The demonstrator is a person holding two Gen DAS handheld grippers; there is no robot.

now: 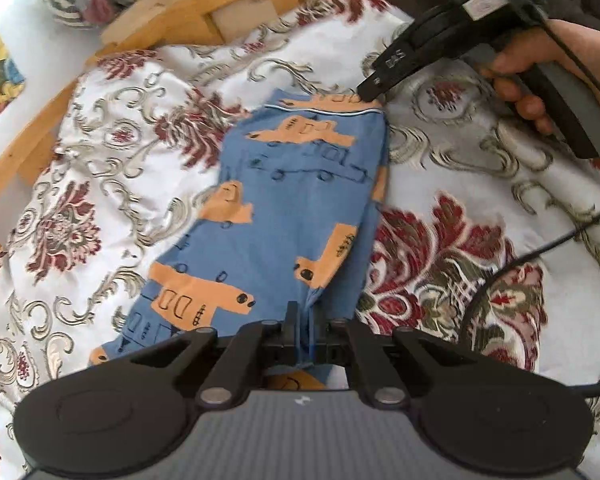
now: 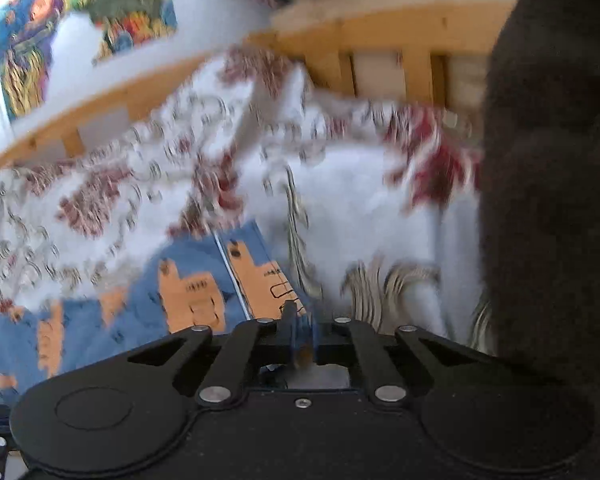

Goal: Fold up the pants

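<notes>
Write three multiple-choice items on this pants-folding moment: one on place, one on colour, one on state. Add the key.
1. Where do the blue pants lie?
A. on a floral bedspread
B. on a bare wooden floor
C. in a basket

2. What colour are the vehicle prints on the pants?
A. green
B. orange
C. white

3. How are the left tongs?
A. wide open above the fabric
B. shut on a cable
C. shut on the pants

Key: 1 A, the patterned cover surrounds the fabric. 2 B, orange shapes show across the blue cloth. 3 C, blue fabric is pinched between them; the right tongs likewise clamp the end with white piping.
</notes>
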